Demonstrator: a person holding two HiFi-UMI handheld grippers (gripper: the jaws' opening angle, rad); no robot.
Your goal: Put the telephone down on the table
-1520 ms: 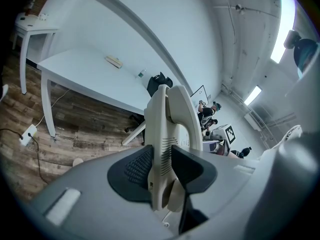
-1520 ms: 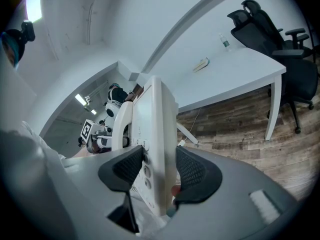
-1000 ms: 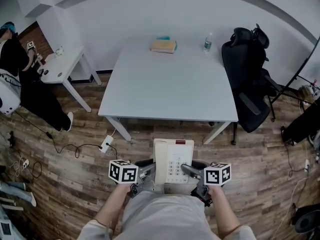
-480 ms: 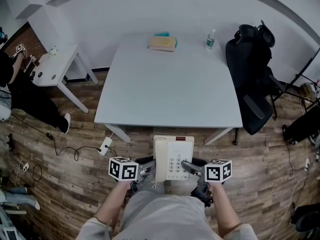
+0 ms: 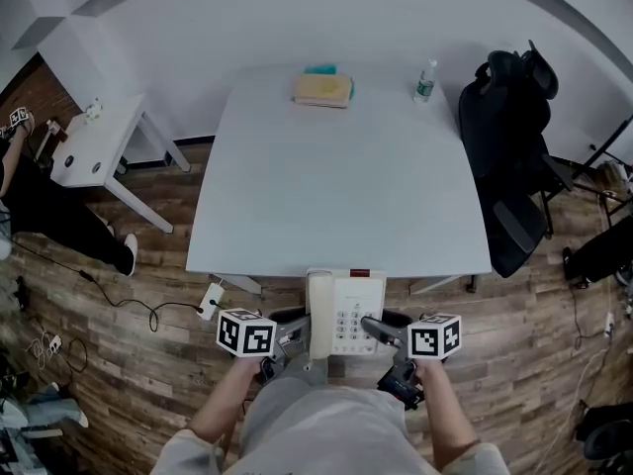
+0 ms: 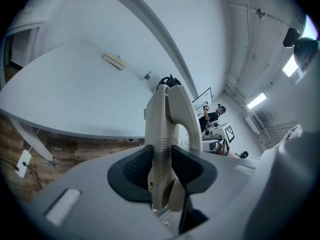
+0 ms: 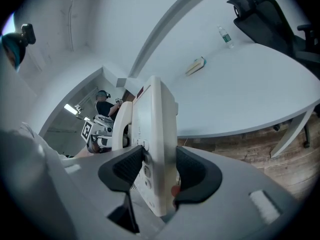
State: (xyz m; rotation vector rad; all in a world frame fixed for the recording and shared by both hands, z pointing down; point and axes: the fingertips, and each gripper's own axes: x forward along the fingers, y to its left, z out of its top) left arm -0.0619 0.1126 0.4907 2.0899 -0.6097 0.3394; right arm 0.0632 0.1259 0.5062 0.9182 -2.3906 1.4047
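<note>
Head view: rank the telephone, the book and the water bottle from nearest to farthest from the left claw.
1. The telephone: clamped in the left claw, by the near edge of the table.
2. The book: at the table's far edge, slightly to the right.
3. The water bottle: at the far right corner, farther across than the book.

table [image 5: 336, 186] mostly bare, book [image 5: 322, 89], bottle [image 5: 425, 80] at far edge, chair [image 5: 509, 156] seemingly alongside
</note>
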